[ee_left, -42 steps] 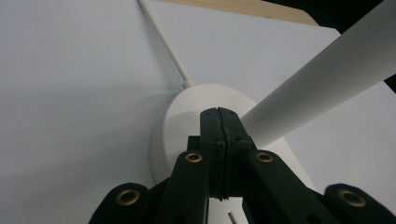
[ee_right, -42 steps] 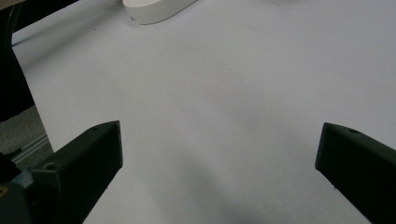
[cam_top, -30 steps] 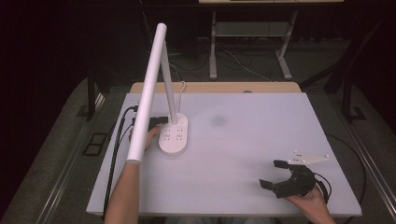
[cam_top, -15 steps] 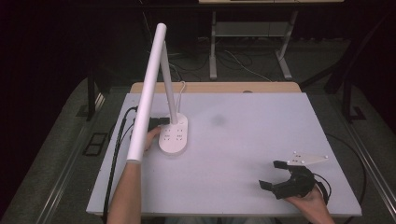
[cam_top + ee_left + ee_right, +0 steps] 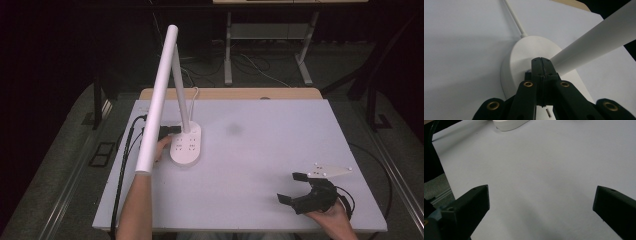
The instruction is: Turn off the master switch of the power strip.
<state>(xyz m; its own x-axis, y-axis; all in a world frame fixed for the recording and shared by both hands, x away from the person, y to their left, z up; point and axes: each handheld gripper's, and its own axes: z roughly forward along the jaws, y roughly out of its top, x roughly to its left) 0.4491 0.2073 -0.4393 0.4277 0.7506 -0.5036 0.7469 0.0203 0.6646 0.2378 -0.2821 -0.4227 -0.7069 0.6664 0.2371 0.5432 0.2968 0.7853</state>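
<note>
A white desk lamp stands on the left half of the white table (image 5: 260, 150). It has an oval base (image 5: 187, 147), a slanted stem (image 5: 181, 95) and a long tube head (image 5: 157, 100). My left gripper (image 5: 175, 131) is shut, its tips over the base right by the foot of the stem, and the lamp head partly hides it. In the left gripper view the jaws press together (image 5: 540, 61) above the base (image 5: 521, 55), beside the stem (image 5: 596, 42). My right gripper (image 5: 291, 187) is open near the front right corner, low over bare table (image 5: 541, 200).
The lamp's thin white cord (image 5: 514, 17) runs from the base toward the table's far edge. Black cables (image 5: 127, 150) hang along the left edge. A wooden strip (image 5: 230, 93) borders the back, with metal legs (image 5: 227, 50) behind it.
</note>
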